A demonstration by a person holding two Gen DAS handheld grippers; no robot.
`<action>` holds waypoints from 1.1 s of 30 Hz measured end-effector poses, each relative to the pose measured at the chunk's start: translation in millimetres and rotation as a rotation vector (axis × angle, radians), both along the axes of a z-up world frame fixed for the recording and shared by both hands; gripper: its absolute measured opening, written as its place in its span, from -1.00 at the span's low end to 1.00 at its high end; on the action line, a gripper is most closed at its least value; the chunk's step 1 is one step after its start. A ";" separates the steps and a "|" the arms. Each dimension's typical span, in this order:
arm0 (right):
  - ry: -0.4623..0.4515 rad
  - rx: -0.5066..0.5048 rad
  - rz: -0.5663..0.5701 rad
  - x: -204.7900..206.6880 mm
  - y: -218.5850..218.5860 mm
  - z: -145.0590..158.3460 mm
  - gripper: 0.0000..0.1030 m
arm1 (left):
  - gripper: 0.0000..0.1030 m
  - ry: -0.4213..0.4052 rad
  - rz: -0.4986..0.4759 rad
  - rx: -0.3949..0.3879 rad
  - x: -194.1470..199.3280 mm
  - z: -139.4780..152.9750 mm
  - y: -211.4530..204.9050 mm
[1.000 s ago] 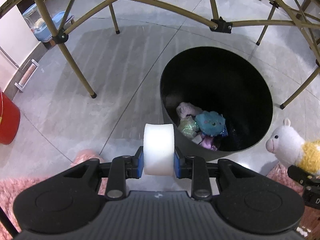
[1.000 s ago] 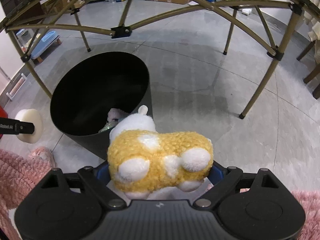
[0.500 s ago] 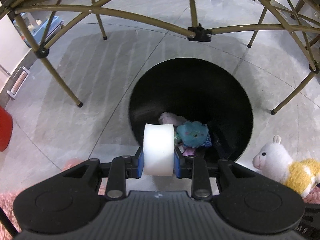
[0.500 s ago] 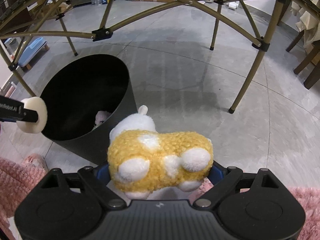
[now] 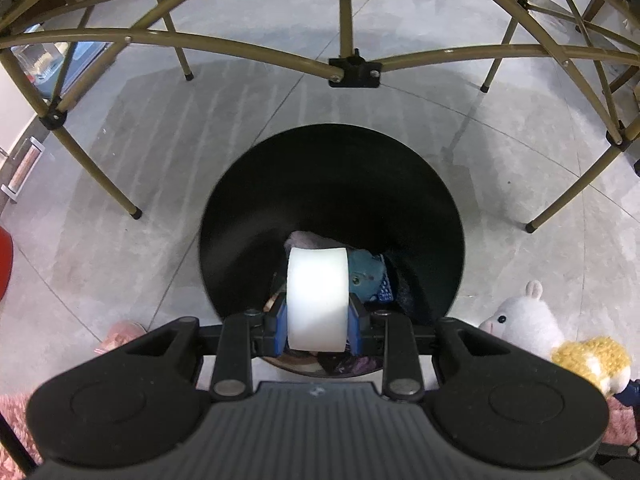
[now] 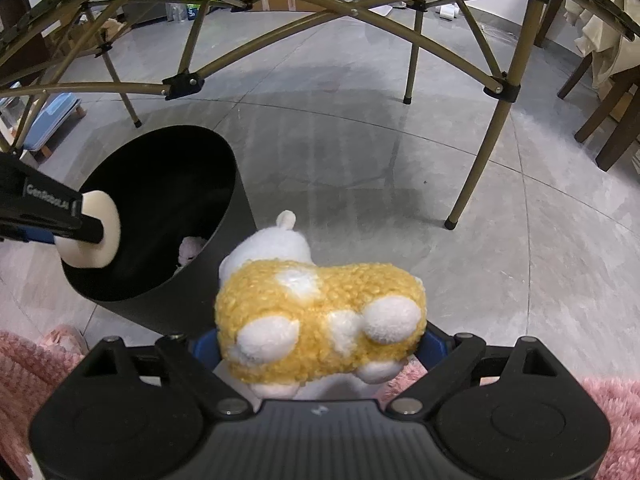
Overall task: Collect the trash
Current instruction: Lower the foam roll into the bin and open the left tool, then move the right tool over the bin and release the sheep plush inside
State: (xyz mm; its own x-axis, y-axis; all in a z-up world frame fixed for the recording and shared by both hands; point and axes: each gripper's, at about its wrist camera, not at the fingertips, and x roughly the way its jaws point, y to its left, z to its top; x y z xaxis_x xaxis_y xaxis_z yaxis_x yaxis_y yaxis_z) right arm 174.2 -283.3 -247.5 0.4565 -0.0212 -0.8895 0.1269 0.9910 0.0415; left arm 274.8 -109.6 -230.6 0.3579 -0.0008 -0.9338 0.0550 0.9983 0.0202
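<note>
My left gripper (image 5: 317,326) is shut on a white roll of tape (image 5: 317,298) and holds it over the near side of the black bin's (image 5: 448,216) mouth. Several soft toys lie at the bin's bottom, among them a teal toy (image 5: 366,276). In the right wrist view the tape roll (image 6: 94,236) hangs over the bin's (image 6: 224,248) near-left rim. My right gripper (image 6: 320,350) is shut on a yellow and white plush alpaca (image 6: 320,320), held just right of the bin. The same plush alpaca (image 5: 536,328) shows at the lower right of the left wrist view.
A tan metal folding frame (image 5: 354,72) arches over the bin, its legs (image 6: 480,152) standing on the grey floor around it. A pink fluffy rug (image 6: 24,360) lies along the near edge. A red container (image 5: 4,264) sits far left, chairs (image 6: 604,108) far right.
My left gripper has carried the tape roll rightwards, from beside the bin's left rim to over its opening. The right gripper still holds the plush alpaca beside the bin.
</note>
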 end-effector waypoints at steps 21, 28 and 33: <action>0.000 -0.023 -0.042 -0.5 -7.1 -3.7 0.78 | 0.28 0.036 0.034 -0.042 12.4 -6.7 -10.8; -0.001 -0.022 -0.042 -0.2 -6.0 -4.0 0.78 | 1.00 0.055 0.055 -0.055 13.8 -6.4 -6.6; -0.001 -0.022 -0.041 -0.4 -6.4 -4.1 0.78 | 1.00 0.057 0.062 -0.045 14.1 -4.7 -5.0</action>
